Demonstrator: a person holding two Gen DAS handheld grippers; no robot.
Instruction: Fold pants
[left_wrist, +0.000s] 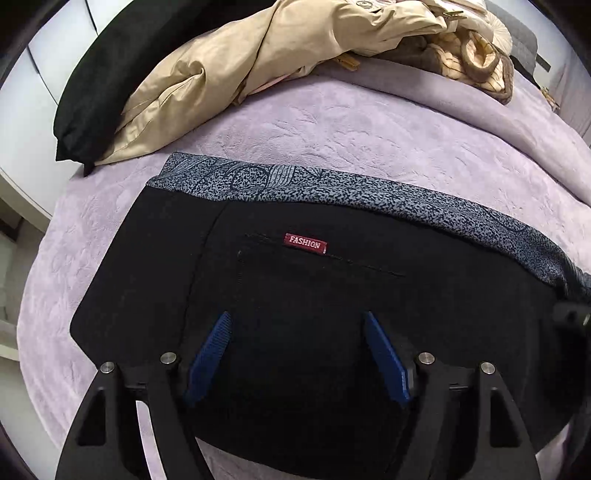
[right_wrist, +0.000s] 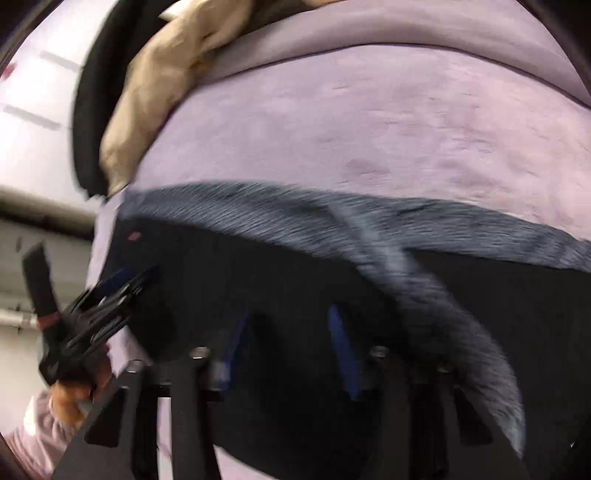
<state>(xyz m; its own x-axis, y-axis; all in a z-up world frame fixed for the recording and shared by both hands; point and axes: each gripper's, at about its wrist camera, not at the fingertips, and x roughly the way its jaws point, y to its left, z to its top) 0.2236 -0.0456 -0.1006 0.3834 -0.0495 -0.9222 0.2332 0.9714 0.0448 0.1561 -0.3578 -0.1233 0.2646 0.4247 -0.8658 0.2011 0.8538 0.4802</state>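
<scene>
Pants (left_wrist: 295, 302) lie flat on the bed (left_wrist: 332, 133), black, with the grey speckled waistband (left_wrist: 332, 192) along the far edge and the red label (left_wrist: 305, 243) facing up. The pants' left edge sits close to the bed's left side; only a thin strip of lilac cover is bare there.

Left tongs (left_wrist: 297, 354) over the seat of the pants, blue pads spread wide, nothing between them but flat cloth underneath. No grip.

Right tongs (right_wrist: 291, 350): the right view is badly smeared. Pads stand partly apart over the black cloth. A grey band of the pants curls down just right of them. Can't tell if the pads are pinching any cloth.

Left tongs also show at the left rim of the right view, with the hand (right_wrist: 70, 398) on their handle.

Open room: wide bare cover beyond the waistband. Far left is taken by a beige coat (left_wrist: 229, 74) and a black pillow (left_wrist: 110, 74), and more clutter sits far right.
</scene>
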